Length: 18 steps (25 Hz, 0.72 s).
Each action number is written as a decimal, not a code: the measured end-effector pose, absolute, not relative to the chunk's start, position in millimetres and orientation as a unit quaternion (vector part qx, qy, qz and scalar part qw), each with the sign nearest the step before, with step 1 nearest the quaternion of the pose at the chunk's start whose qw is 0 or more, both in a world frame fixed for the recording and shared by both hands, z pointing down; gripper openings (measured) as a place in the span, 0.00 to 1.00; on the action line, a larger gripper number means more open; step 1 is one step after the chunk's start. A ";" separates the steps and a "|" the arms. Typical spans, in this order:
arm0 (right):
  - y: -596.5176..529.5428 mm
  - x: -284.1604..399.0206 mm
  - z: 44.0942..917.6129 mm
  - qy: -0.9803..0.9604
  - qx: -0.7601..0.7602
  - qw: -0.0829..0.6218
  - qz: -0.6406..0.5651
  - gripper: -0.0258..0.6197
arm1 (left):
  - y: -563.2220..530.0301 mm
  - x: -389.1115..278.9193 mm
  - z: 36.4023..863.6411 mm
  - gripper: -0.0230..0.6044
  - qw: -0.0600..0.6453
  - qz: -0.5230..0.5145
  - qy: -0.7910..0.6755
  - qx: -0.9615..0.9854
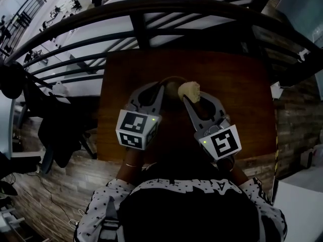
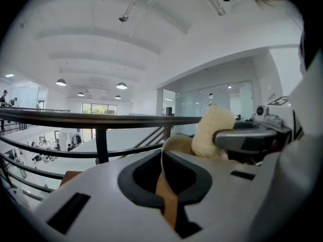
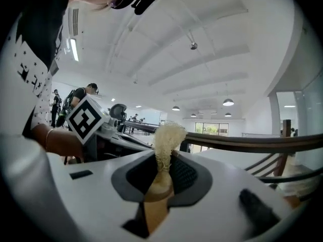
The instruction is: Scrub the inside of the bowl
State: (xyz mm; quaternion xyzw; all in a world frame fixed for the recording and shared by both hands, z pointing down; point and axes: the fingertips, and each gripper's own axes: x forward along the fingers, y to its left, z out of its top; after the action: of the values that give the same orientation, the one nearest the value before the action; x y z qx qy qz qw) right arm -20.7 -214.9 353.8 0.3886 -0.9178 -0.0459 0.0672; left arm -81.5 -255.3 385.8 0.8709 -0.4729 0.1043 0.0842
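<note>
In L claw: thin tan bowl; R claw: cream scrubber.

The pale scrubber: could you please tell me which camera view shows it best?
The left gripper view: the scrubber shows side-on and large, by the bowl. The right gripper view shows only a thin frayed edge between its jaws; the head view shows a small pale lump.

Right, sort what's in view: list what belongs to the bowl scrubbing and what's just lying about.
Job in hand:
- tan thin-walled bowl, rim pinched in the left tongs
- fluffy cream scrubbing pad, clamped in the right tongs

Just about:
- brown wooden table
- black metal railing
- dark garment off to the left
</note>
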 end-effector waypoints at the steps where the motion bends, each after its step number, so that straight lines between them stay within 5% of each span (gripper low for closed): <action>1: -217.4 -20.5 353.1 -0.914 0.394 0.075 -0.054 0.13 | -255.9 -80.1 380.6 0.08 0.078 0.102 -0.474 0.871; 18: -235.0 -21.4 353.1 -0.886 0.436 0.130 -0.085 0.13 | -242.0 -50.2 339.0 0.08 -0.020 0.128 -0.462 0.877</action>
State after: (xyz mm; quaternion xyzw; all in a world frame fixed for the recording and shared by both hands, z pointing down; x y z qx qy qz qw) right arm -21.4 -235.0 353.1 0.4363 -0.8863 -0.0850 0.1299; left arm -50.2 -242.0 339.0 0.8774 -0.4620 0.1277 -0.0199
